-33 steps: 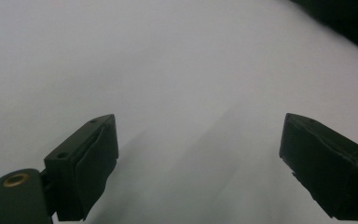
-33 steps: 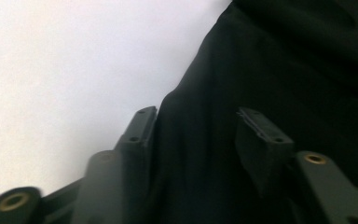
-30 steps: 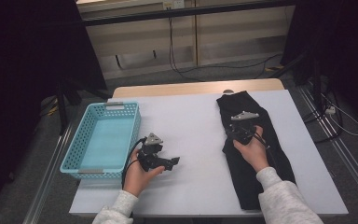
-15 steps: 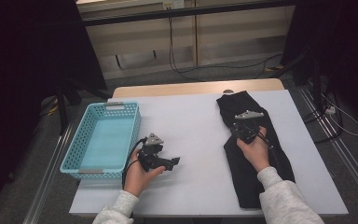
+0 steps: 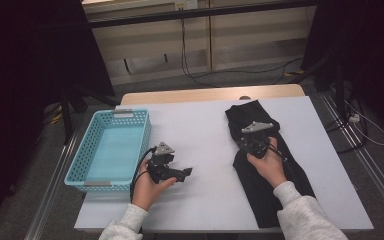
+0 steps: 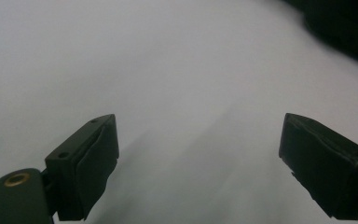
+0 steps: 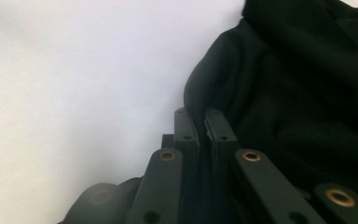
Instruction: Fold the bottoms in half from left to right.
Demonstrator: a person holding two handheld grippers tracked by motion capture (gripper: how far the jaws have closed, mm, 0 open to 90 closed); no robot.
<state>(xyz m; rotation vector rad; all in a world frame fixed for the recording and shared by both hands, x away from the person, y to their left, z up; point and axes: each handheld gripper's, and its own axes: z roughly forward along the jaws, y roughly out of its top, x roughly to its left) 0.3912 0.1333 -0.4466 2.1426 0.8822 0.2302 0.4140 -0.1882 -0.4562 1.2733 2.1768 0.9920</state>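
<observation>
Cloth edge pinched in my right gripper (image 7: 204,122), probably to lift the black garment (image 5: 260,165) for folding; left gripper (image 6: 198,154) gapes wide, idle over table (image 5: 200,130).

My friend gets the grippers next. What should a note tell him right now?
Right gripper: jaws closed on the left edge of the black garment, which lies long on the table's right side.
Left gripper: open, holding nothing, low over bare table beside the blue basket.
Done: edge pinched.
Left: garment not yet lifted or folded; probably goes in the basket afterwards.
</observation>
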